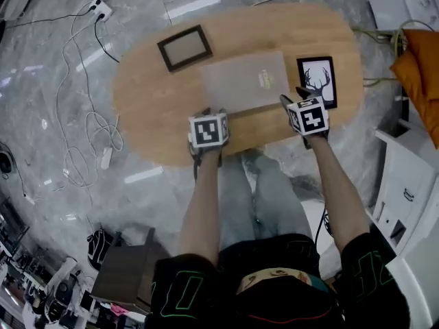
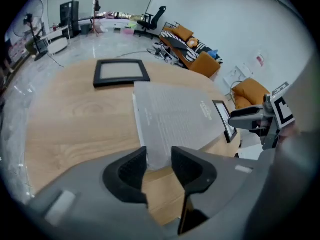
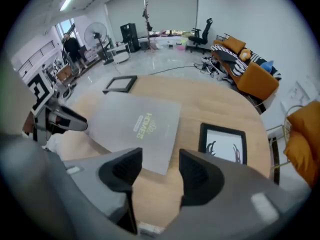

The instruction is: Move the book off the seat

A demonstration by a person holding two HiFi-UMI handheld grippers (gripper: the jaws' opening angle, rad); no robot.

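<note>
1. A black frame [image 1: 184, 47] lies far-left on the desk [image 1: 140, 112], with bare wood beside it.
2. The left hand-held gripper [image 2: 159, 156] points steeply down, jaws apart and empty, at the book's near-left corner.
3. The book [image 1: 243, 81] lies flat mid-desk, just beside the deer picture [image 1: 317, 81].
4. The right hand-held gripper [image 3: 160, 159], also open and empty, points down at the near-right corner.

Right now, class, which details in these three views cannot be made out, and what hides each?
Book small print: left gripper view, too small and blurred.
Book's near corners: head view, covered by left gripper and right gripper.
Deer picture lower edge: right gripper view, behind that gripper's jaw.
</note>
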